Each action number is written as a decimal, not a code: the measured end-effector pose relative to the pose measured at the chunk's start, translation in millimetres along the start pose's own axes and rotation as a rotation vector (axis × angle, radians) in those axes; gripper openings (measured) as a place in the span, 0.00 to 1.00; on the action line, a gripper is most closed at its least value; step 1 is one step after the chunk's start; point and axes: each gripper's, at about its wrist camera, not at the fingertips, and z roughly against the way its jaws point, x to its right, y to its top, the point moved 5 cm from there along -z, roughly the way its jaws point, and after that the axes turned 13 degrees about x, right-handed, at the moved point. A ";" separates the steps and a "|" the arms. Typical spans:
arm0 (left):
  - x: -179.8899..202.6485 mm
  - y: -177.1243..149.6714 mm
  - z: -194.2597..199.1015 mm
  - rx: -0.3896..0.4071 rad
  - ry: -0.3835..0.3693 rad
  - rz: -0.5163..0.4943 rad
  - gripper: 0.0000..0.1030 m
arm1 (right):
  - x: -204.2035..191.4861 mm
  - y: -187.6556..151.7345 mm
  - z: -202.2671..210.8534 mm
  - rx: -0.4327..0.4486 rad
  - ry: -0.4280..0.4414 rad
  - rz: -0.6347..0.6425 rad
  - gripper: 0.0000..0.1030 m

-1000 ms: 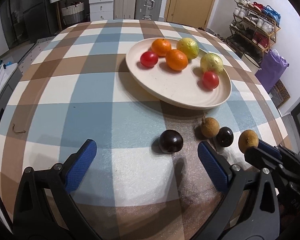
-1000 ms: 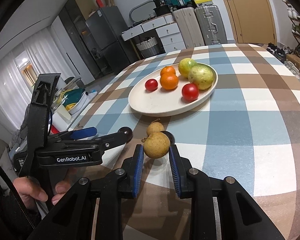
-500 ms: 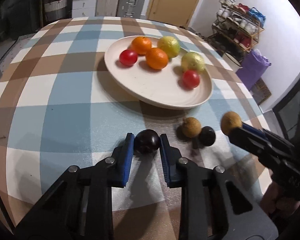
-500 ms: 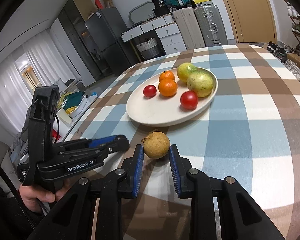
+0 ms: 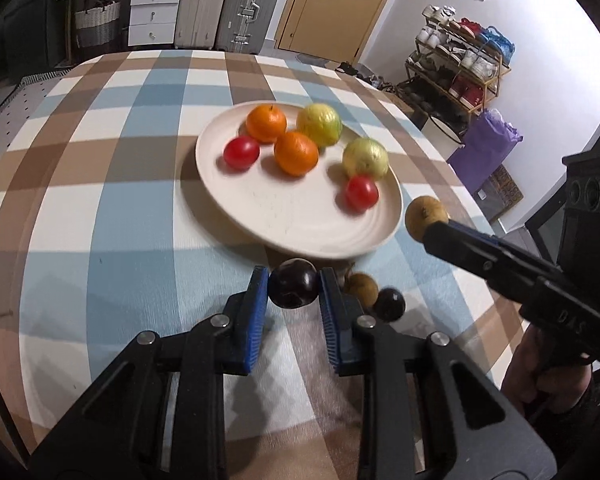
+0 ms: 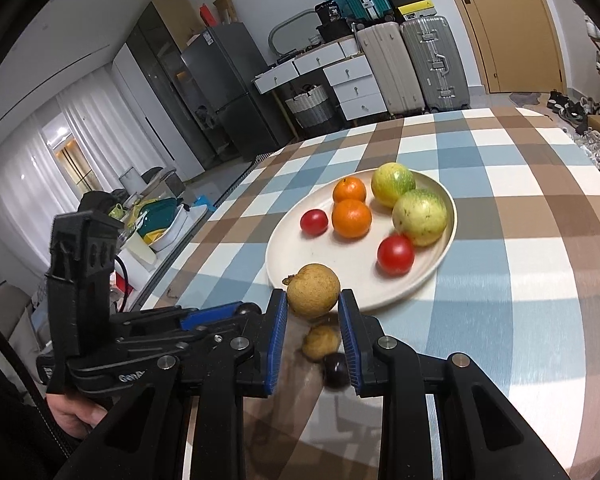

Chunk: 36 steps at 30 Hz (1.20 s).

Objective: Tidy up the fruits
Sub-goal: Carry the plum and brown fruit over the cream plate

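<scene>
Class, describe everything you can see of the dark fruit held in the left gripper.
The dark fruit is small, round and purple-black, with a smooth, slightly glossy skin and a paler patch near its bottom. It sits clamped between the blue pads of the left gripper, one pad pressing each side. It appears held just in front of the near rim of the cream plate, over the checked tablecloth. Nothing else visibly touches it.

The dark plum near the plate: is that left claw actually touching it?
Touching. Left wrist view: both blue pads of the left gripper press the dark plum.
</scene>
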 end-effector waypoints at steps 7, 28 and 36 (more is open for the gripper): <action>-0.7 28.3 -10.6 0.018 -0.008 0.011 0.22 | 3.3 13.6 -11.7 0.000 0.002 0.003 0.26; -3.9 70.8 -65.9 -0.038 -0.007 0.012 0.22 | 21.0 43.1 -57.4 -0.045 -0.004 0.009 0.26; -14.8 70.3 -84.7 -0.055 0.021 0.029 0.22 | 27.7 41.1 -69.3 -0.069 -0.008 0.015 0.26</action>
